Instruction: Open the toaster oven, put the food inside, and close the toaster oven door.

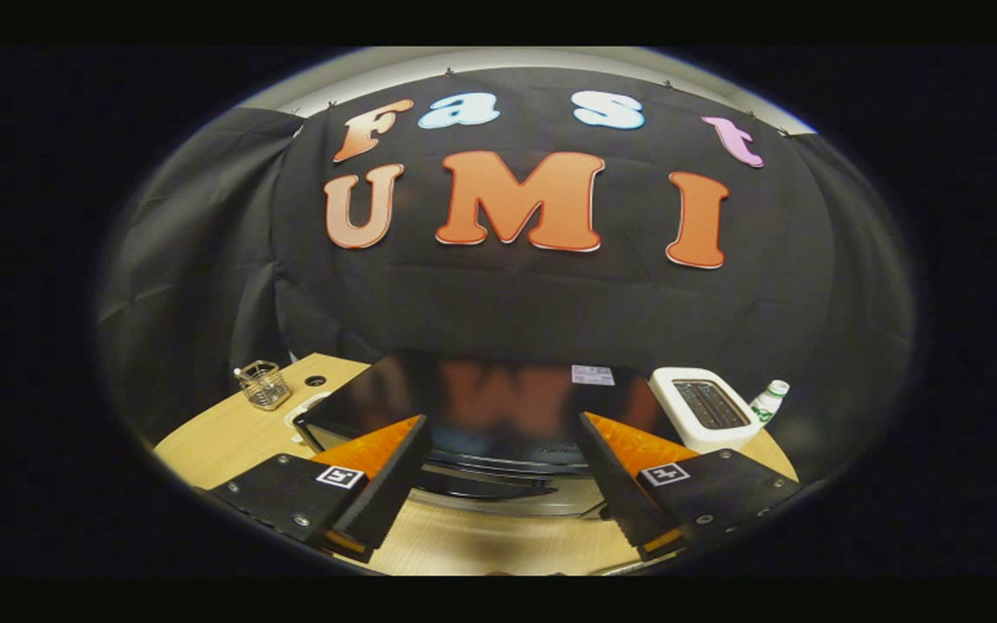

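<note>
A black toaster oven [498,402] with a glossy top stands on the wooden table [221,437], seen from above and in front. Its front edge and a curved door handle [485,486] lie between my two fingers. My gripper [503,454] hovers over the oven's front, open, with nothing between the fingers. The door looks closed, though its face is mostly hidden below the top. No food is visible.
A white pop-up toaster [706,407] sits right of the oven, with a small white and green bottle [768,402] beyond it. A wire basket [263,385] stands at the left rear of the table, near a round cable hole [315,381].
</note>
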`<action>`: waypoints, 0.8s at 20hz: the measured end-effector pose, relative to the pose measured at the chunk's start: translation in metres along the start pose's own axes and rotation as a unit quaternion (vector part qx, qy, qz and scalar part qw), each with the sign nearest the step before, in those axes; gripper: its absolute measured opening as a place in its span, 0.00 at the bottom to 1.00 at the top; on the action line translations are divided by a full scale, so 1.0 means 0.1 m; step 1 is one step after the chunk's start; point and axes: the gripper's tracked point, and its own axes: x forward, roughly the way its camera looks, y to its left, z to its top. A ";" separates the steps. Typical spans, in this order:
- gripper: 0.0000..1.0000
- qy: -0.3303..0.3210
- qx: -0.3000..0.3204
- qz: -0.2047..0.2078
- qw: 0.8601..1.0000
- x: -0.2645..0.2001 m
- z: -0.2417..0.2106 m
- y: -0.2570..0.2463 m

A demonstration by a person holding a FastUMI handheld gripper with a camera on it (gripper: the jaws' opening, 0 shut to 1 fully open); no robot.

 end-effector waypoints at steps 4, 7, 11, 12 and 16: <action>1.00 0.001 0.000 0.000 1.000 0.05 -0.06 0.06; 1.00 0.010 0.005 -0.005 1.000 0.11 -0.14 0.08; 1.00 0.031 0.021 -0.006 0.999 0.17 -0.30 0.14; 1.00 0.024 0.031 -0.006 0.999 0.15 -0.29 0.14; 0.96 0.007 0.033 -0.021 0.999 0.01 -0.39 0.12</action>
